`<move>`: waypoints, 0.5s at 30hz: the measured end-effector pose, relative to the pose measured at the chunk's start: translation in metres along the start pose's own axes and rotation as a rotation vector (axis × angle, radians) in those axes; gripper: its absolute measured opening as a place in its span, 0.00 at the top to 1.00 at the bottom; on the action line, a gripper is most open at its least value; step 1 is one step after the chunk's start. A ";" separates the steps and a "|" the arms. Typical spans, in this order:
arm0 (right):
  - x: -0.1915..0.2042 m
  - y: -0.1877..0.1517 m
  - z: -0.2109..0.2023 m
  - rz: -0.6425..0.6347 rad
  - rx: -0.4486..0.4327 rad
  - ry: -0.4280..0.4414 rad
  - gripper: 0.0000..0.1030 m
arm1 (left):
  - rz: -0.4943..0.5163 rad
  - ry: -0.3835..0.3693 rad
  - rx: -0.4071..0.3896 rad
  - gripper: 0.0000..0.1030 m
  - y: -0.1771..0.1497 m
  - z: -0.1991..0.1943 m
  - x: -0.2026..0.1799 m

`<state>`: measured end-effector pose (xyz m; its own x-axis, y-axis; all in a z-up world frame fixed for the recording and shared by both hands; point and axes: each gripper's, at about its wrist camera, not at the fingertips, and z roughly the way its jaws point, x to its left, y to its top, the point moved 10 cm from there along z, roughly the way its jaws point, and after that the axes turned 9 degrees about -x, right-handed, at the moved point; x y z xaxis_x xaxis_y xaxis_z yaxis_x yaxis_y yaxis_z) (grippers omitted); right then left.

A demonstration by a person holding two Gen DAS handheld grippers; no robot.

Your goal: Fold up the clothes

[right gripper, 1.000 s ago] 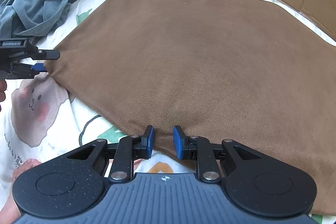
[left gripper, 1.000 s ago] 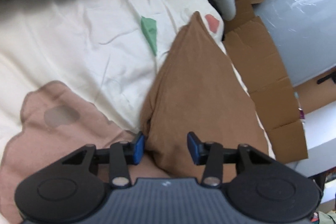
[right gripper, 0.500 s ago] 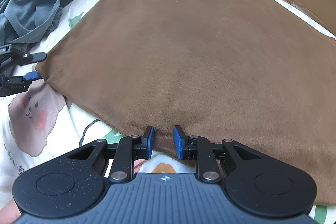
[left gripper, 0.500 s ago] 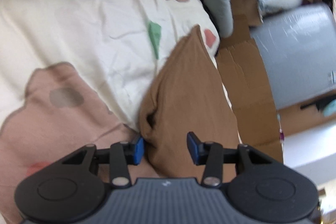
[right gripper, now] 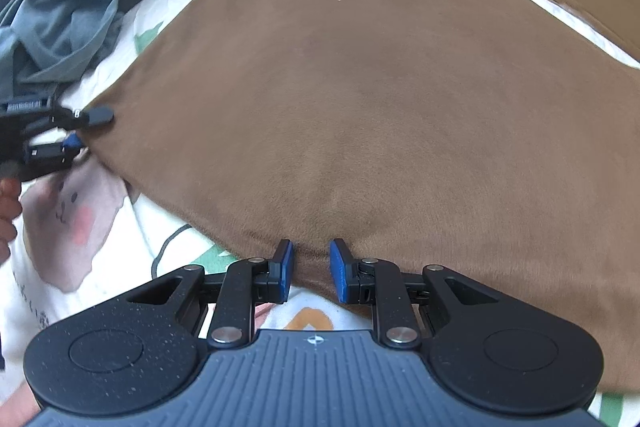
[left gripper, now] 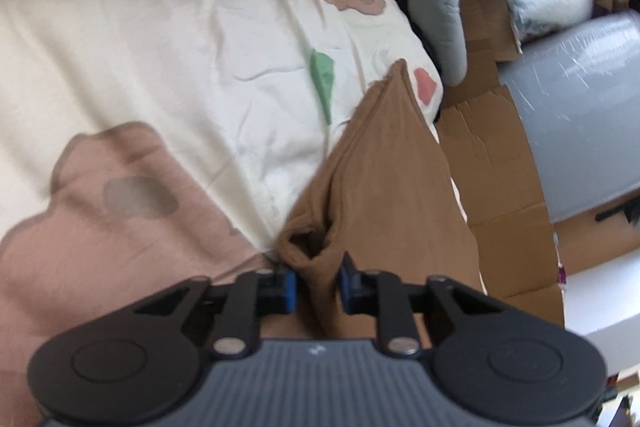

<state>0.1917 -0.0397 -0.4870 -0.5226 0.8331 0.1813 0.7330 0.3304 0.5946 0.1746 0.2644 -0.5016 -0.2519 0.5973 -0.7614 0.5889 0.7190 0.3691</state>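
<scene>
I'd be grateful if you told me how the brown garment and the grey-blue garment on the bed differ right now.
The brown garment lies spread flat and smooth; the grey-blue garment sits crumpled in a heap. The brown one has the left gripper, whose jaws have just been closing, at its corner and the right gripper at its near edge; nothing touches the grey-blue one. The brown one shows far more area. Both rest on the patterned bedsheet.

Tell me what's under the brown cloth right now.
The brown cloth lies on a cream printed bedsheet that shows around its edges. Whatever lies beneath its middle is covered.
</scene>
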 end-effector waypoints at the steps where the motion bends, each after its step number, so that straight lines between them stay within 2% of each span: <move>1: 0.000 0.000 -0.002 -0.001 0.008 -0.004 0.74 | -0.020 0.000 -0.002 0.86 0.000 0.000 0.002; 4: -0.002 0.003 -0.007 0.023 0.028 -0.021 0.74 | -0.025 0.007 -0.002 0.89 0.002 -0.002 0.004; 7: -0.001 0.009 -0.016 0.073 0.003 -0.020 0.73 | -0.005 0.023 0.004 0.90 0.004 -0.004 0.002; 10: 0.004 0.013 -0.019 0.068 -0.011 -0.012 0.73 | 0.020 0.022 0.010 0.91 0.007 -0.004 -0.003; 13: 0.004 0.014 -0.015 0.078 -0.003 -0.018 0.78 | 0.023 0.024 0.010 0.92 0.010 -0.003 -0.005; 14: 0.003 0.014 -0.013 0.087 -0.001 -0.023 0.85 | 0.015 0.025 0.008 0.92 0.009 -0.003 -0.004; 15: 0.002 0.014 -0.010 0.100 0.003 -0.027 0.86 | 0.006 0.026 0.006 0.92 0.009 -0.003 -0.003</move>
<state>0.1968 -0.0382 -0.4702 -0.4345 0.8738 0.2186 0.7825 0.2460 0.5719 0.1784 0.2698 -0.4943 -0.2681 0.6102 -0.7455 0.5947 0.7136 0.3702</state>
